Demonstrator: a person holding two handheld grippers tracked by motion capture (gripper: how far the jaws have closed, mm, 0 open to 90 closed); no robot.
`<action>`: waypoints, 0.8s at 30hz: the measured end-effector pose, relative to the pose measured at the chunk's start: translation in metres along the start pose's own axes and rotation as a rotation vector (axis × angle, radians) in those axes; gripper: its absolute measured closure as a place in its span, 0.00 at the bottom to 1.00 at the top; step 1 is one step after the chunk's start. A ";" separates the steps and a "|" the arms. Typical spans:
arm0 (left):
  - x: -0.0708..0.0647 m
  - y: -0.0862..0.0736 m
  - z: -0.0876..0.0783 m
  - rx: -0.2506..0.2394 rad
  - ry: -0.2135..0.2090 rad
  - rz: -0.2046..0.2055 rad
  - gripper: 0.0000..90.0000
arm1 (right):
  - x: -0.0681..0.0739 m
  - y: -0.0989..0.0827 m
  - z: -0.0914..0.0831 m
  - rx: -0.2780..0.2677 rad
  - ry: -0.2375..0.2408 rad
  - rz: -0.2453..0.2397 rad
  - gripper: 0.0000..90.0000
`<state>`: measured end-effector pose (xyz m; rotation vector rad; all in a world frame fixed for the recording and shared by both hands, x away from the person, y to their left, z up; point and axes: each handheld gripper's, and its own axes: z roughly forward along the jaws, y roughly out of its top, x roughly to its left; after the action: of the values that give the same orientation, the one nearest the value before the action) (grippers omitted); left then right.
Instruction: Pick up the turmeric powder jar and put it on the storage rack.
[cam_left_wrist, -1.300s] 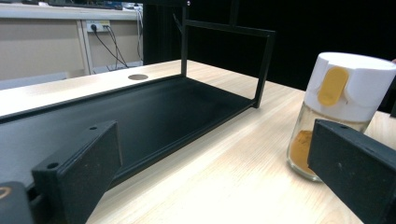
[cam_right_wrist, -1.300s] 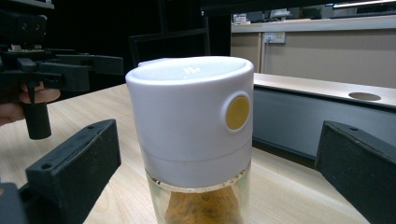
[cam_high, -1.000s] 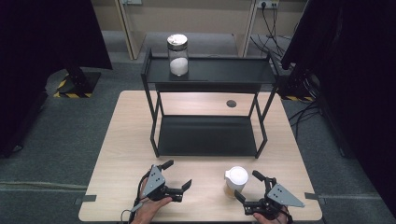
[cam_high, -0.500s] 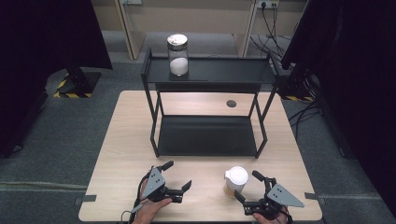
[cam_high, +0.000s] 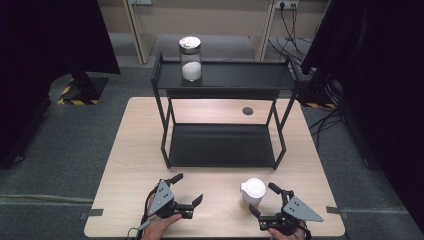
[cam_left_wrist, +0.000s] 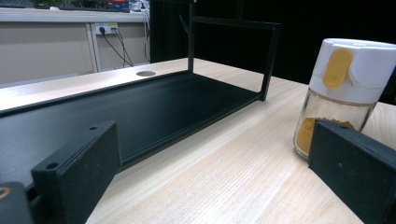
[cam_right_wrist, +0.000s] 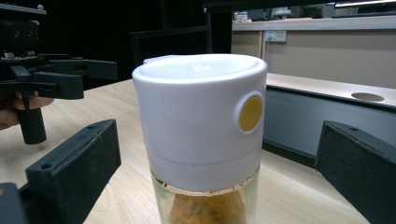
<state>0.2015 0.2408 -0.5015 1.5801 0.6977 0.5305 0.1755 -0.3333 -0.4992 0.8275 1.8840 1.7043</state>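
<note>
A glass spice jar with a white cap and orange powder stands near the table's front edge, right of centre. My right gripper is open just behind it, and the spice jar stands upright between its spread jaws, untouched. My left gripper is open at the front left, empty, with the spice jar off to its right. A second glass jar with white powder and a metal lid stands on the top shelf of the black rack.
The rack's lower tray lies flat on the wooden table behind both grippers. A round cable hole sits in the tabletop behind the rack. Dark curtains flank the table.
</note>
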 end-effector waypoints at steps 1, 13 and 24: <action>0.000 0.000 0.000 0.001 0.000 -0.002 0.02 | 0.000 0.000 0.001 0.001 0.001 -0.002 0.00; 0.001 -0.001 -0.001 -0.005 0.001 -0.002 0.02 | 0.003 0.003 0.009 0.019 0.005 -0.025 0.00; 0.001 -0.002 -0.001 -0.006 0.000 -0.002 0.02 | 0.004 0.006 0.020 0.052 0.001 -0.040 0.01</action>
<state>0.2014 0.2421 -0.5034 1.5740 0.6968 0.5309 0.1877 -0.3158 -0.4954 0.8036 1.9397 1.6391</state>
